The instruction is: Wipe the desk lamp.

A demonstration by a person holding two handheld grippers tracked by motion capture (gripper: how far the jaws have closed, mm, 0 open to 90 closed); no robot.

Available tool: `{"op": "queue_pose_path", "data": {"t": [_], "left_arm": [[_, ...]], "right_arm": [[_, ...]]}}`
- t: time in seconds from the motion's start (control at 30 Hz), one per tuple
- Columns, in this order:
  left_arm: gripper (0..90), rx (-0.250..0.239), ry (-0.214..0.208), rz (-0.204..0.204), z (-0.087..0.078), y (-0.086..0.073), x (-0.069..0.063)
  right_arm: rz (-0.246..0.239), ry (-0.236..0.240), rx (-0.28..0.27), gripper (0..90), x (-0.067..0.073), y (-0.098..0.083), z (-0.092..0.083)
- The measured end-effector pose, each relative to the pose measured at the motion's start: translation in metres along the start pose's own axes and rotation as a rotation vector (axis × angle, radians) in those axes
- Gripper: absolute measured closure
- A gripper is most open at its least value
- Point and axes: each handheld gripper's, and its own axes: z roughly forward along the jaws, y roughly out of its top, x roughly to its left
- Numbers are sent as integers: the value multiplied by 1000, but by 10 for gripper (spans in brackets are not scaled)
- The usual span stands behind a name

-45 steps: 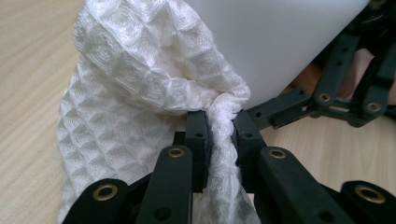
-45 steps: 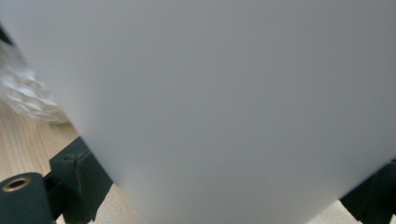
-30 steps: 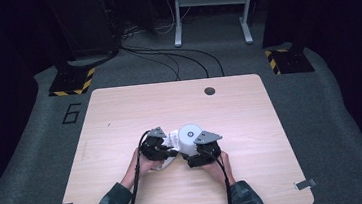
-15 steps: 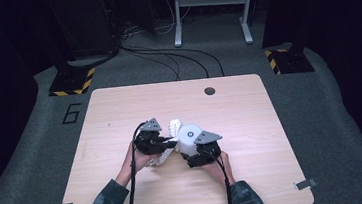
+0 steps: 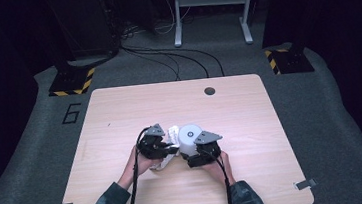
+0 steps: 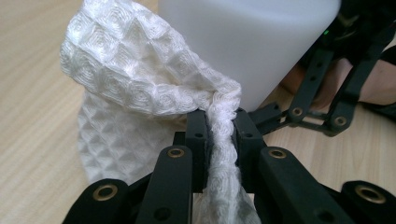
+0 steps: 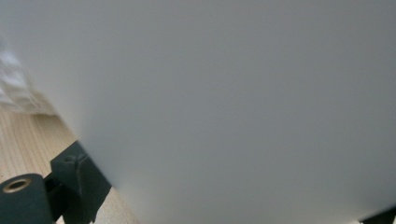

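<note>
Left tool (image 6: 219, 140) clamped on white waffle cloth (image 6: 140, 93); right tool (image 5: 201, 155) around white container (image 5: 190, 137), mid-table.

Left tool jaws pinch a bunched fold of the cloth, the rest ballooning up beside the container (image 6: 247, 42), touching it. Right tool jaws sit either side of the container (image 7: 233, 102), wall right against the lens; grip looks closed on it. Container stands upright on the wooden table (image 5: 120, 113), near the front centre; contents can't be told. Both hands behind the tools.
</note>
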Motion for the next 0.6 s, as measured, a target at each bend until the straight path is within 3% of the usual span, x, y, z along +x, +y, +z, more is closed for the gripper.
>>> {"op": "queue_pose_path", "data": {"t": [0.2, 0.33, 0.6], "left_arm": [[801, 11, 0, 1, 2, -1, 0], [801, -11, -3, 12, -5, 2, -6], [800, -55, -18, 78, -24, 17, -26]], "right_arm": [[0, 1, 1, 65, 0, 0, 0], [0, 0, 0, 65, 0, 0, 0], [1, 1, 1, 65, 0, 0, 0]]}}
